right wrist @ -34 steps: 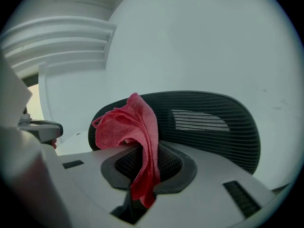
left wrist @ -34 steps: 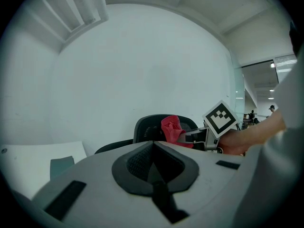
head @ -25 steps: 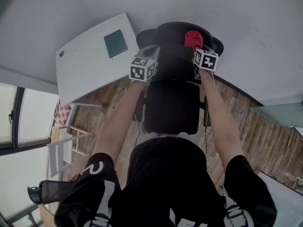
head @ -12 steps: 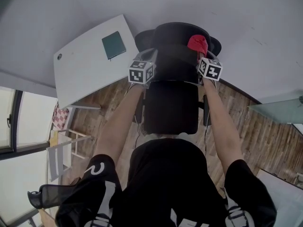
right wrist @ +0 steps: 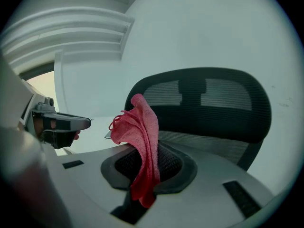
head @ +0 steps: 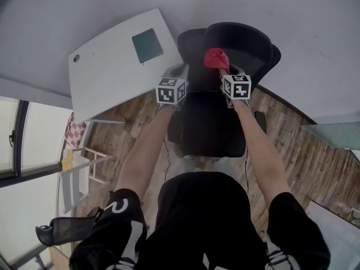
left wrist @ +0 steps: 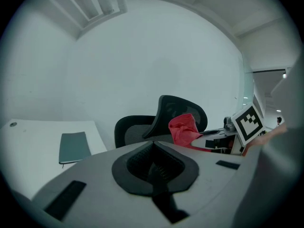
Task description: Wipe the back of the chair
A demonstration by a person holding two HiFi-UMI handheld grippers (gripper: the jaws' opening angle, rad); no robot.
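Against the chair back [right wrist: 213, 103], the red cloth [right wrist: 142, 141] has travelled. A second ago, in the head view, it sat near the upper right edge of the headrest; now it lies further left, over the middle of the black mesh. The right hand-held gripper [right wrist: 142, 175] has swung inward with it. I judge this to be 1 sideways pass of the wipe across the upper part of the back, with the lower mesh and the left edge likely yet to be covered.

The right hand-held gripper's jaws are clamped on the lower end of the cloth, and the rest of the cloth stands up loose above them. In its own view the cloth rises in front of the mesh, but I cannot tell whether it is touching the back or just off it.

The left hand-held gripper [left wrist: 153, 160] has its jaws closed together with nothing between them. It hovers beside the chair's left side, apart from the cloth, and takes no part in the wipe.

No container shows in any view. To the left, the white surface [head: 101, 83] carries only a dark green notebook [head: 147, 45], lying flat and well apart from the chair.
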